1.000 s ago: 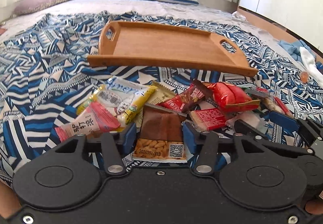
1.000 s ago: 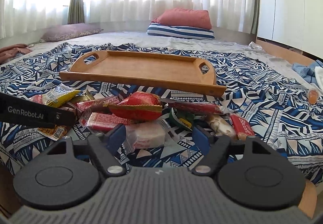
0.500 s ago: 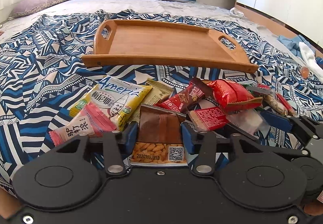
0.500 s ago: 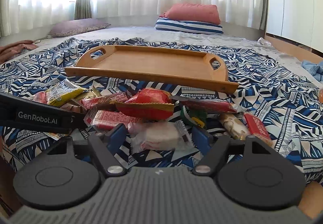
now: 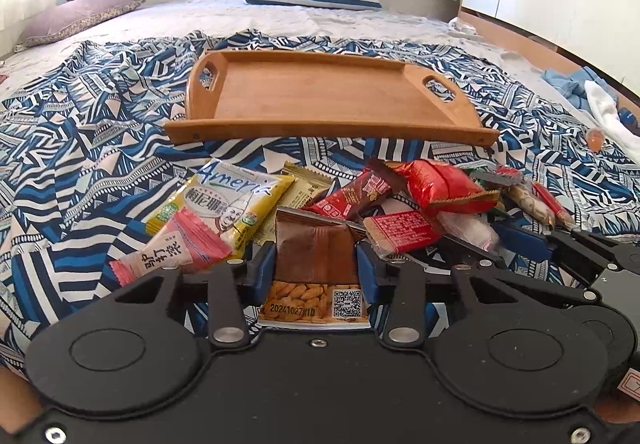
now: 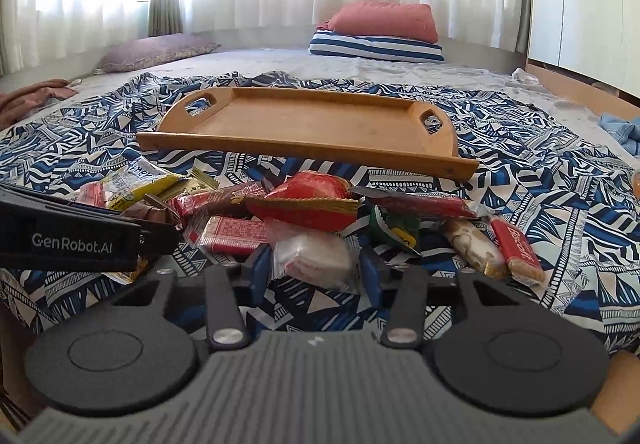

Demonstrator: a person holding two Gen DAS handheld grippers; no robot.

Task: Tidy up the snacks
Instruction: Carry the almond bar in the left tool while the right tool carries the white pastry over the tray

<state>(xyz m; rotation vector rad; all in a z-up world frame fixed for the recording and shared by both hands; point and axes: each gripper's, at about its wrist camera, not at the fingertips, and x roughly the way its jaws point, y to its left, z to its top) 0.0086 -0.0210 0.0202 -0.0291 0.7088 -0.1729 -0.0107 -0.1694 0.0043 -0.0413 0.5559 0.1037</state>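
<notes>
A pile of snack packets lies on a blue patterned cloth in front of an empty wooden tray, which also shows in the right wrist view. My left gripper is shut on a brown peanut packet. My right gripper is shut on a clear-wrapped white snack. A yellow packet, a pink packet and a red puffy packet lie around them.
The left gripper's body shows at the left of the right wrist view. Red bars, a nougat bar and a green packet lie at the pile's right. Pillows sit at the bed's far end.
Both grippers' fingers have closed in on their packets: the left on the brown peanut packet, the right on the clear-wrapped white snack. Both cameras have tilted up slightly.
</notes>
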